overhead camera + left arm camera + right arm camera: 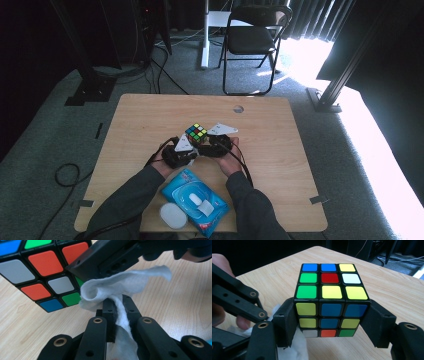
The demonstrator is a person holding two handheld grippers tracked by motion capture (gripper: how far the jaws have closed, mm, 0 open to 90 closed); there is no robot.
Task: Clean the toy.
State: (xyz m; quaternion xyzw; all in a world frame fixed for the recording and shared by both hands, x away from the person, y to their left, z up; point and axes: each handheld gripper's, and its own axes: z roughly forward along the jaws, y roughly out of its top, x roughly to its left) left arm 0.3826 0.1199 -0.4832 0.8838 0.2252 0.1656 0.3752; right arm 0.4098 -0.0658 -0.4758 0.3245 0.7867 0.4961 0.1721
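Note:
A scrambled colour cube (196, 133) stands near the middle of the wooden table (150, 115). My right gripper (329, 322) is shut on the cube (331, 302), its black jaws pressing on the two opposite sides. My left gripper (119, 308) is shut on a white wipe (120, 287), whose folded end rests against a side of the cube (42, 270) just under one of the right gripper's jaws. In the high view both grippers, the left gripper (184, 150) and the right gripper (212, 142), meet at the cube.
A blue pack of wipes (196, 201) with its white lid open lies at the table's near edge, between my forearms. A white round lid (173, 216) lies beside it. A folding chair (252, 40) stands beyond the table. A small hole (238, 108) marks the table's far side.

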